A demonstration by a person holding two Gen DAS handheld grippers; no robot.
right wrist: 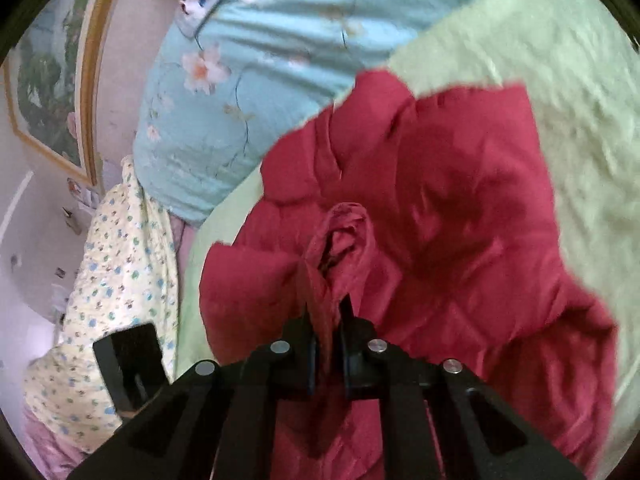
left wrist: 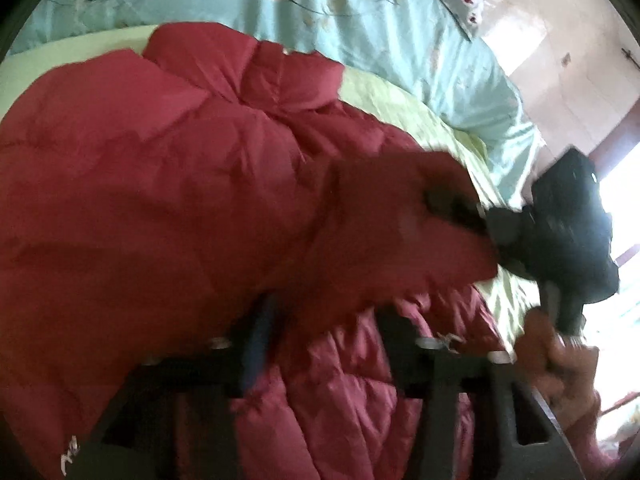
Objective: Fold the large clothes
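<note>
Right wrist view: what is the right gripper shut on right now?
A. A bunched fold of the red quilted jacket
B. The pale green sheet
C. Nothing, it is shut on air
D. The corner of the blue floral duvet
A: the right gripper has a bunched fold of the red quilted jacket pinched between its closed fingers.

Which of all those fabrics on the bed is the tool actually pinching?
The dark red quilted jacket. The right tool is shut on a bunched fold of it; the pale green sheet and blue flowered duvet lie untouched beyond it.
</note>
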